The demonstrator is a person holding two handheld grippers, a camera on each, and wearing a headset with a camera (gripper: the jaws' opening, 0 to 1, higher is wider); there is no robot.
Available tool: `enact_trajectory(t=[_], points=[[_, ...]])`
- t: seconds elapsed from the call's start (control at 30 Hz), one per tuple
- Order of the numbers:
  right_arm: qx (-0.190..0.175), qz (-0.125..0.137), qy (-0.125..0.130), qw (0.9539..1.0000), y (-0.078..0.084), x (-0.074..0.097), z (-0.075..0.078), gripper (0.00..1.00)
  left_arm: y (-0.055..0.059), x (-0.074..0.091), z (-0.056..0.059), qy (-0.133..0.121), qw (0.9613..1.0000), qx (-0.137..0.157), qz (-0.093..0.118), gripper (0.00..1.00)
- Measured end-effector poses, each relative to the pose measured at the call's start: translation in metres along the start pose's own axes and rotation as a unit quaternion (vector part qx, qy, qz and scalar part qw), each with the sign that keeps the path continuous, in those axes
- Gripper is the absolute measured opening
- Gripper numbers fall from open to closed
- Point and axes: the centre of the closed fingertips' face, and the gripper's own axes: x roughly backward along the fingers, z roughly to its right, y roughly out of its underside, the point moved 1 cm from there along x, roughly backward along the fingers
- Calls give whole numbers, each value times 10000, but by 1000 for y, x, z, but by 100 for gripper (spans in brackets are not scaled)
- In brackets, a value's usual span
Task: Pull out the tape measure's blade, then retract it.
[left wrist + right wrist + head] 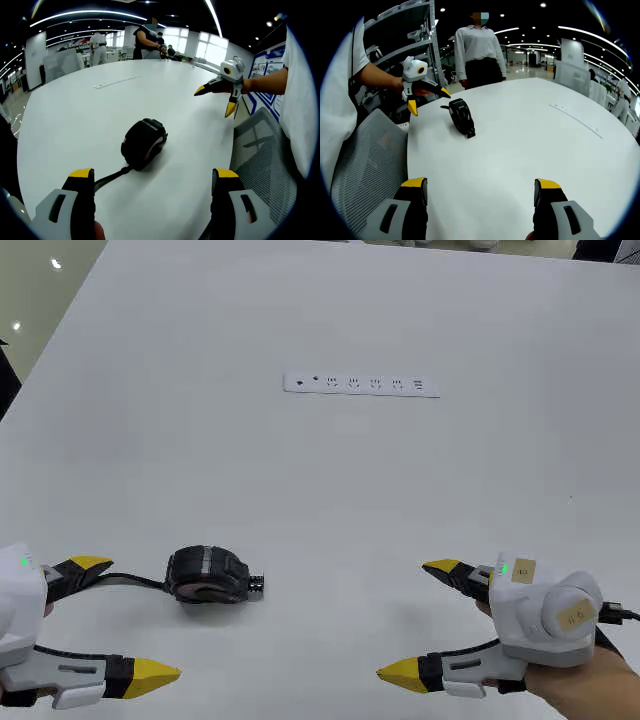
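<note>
A black tape measure [207, 576] is seen lying on the white counter [330, 470], at its near edge and toward the left in the head view. Its blade is wound inside the case, and the small end hook [257, 583] is seen at the mouth of the case, turned toward the right. A dark strap [130, 580] is trailed from the back of the case toward the left hand-held gripper [135, 618]; whether it is touched by a jaw cannot be told.

The left hand-held gripper is held just beside the tape measure with its yellow-tipped jaws spread wide, and nothing is pinched between them. In the left gripper view the tape measure [144, 142] is seen ahead, between the lines of the two jaws and apart from both. The right hand-held gripper [405, 620] is held well apart from the tape measure, low over the counter's near right edge, with its jaws likewise spread and nothing between them.

A white power strip [360, 385] is laid flat farther back on the counter, well apart from everything else. A grey mesh chair [370, 160] is seen at the counter's edge in the right gripper view, and a person in a white shirt [477, 50] is seen standing behind the counter.
</note>
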Motion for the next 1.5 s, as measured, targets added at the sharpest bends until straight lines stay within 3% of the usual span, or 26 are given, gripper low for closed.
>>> enact_trajectory(t=[0.57, 0.8, 1.0, 1.5], points=[[301, -136, -365, 9988, -8, -29, 7, 88, -3, -22, -15, 298, 9973, -558, -379, 87], [420, -196, -528, 9975, -13, -42, 9, 88, -5, -35, -18, 458, 9943, -802, -531, 77], [550, -263, -661, 9959, -18, -53, 9, 88, -2, -45, -20, 597, 9887, -1132, -778, 66], [623, -294, -821, 9942, -25, -68, 6, 87, -1, -56, -21, 804, 9839, -1301, -922, 48]])
